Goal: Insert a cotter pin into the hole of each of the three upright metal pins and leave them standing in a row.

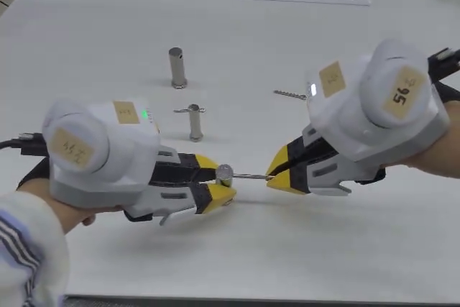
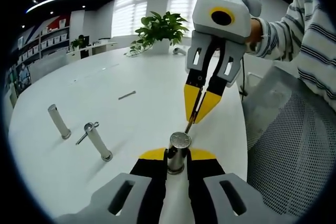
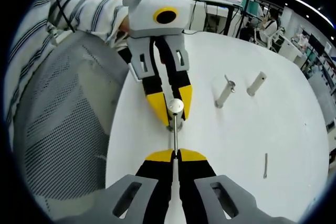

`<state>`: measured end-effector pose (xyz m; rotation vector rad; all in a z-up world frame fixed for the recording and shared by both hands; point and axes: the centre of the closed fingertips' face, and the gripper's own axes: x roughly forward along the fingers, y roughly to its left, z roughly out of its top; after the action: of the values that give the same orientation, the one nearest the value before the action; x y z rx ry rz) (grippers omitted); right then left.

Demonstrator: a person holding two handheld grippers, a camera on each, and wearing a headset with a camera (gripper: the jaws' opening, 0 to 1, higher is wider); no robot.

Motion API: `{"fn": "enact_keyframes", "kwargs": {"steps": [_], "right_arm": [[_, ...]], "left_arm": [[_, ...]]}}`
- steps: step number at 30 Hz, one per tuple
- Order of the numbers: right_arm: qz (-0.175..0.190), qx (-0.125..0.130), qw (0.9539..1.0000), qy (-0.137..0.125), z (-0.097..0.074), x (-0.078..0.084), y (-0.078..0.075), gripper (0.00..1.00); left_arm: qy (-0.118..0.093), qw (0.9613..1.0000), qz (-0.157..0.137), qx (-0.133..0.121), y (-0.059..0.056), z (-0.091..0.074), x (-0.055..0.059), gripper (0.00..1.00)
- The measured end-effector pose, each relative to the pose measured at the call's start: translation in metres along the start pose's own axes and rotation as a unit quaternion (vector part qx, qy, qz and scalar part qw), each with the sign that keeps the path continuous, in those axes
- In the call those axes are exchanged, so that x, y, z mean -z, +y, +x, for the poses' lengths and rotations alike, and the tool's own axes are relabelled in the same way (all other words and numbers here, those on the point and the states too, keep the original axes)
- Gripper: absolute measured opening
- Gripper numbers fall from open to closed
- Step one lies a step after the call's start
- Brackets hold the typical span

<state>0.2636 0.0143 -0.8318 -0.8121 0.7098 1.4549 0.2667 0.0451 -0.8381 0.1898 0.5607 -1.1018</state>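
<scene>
Gripping metal pin, left tool faces cotter pin in right tool.

Far metal pin, middle metal pin and clamped metal pin: smooth silver-grey metal, softly reflective. Cotter pin: thin bright wire. Left gripper and right gripper: matt white plastic shells, black and yellow plastic jaws, tan paper labels. Table: smooth white, faint sheen. Sleeve: striped knit cloth.
</scene>
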Motion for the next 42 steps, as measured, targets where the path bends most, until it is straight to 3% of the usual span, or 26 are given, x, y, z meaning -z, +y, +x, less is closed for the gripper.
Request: {"fn": "enact_keyframes", "kwargs": {"steps": [11, 14, 17, 37, 42], "right_arm": [[0.006, -0.005, 0.9999, -0.007, 0.001, 0.000, 0.003, 0.03], [0.027, -0.011, 0.9989, -0.036, -0.002, -0.011, 0.006, 0.03], [0.012, -0.004, 0.9997, -0.022, 0.000, -0.010, 0.005, 0.03], [0.036, -0.011, 0.9971, -0.066, 0.013, -0.031, 0.008, 0.04], [0.037, -0.013, 0.9970, -0.066, 0.012, -0.029, 0.008, 0.07]], "left_arm": [[-0.005, 1.0000, 0.008, 0.002, -0.001, 0.000, 0.000, 0.12], [-0.008, 0.9999, 0.005, 0.004, -0.002, 0.000, 0.000, 0.12], [-0.009, 0.9999, 0.002, 0.005, -0.003, 0.002, 0.000, 0.12], [-0.025, 0.9994, -0.022, 0.012, -0.003, 0.002, 0.001, 0.13], [-0.029, 0.9992, -0.026, 0.012, -0.004, 0.001, 0.000, 0.13]]}}
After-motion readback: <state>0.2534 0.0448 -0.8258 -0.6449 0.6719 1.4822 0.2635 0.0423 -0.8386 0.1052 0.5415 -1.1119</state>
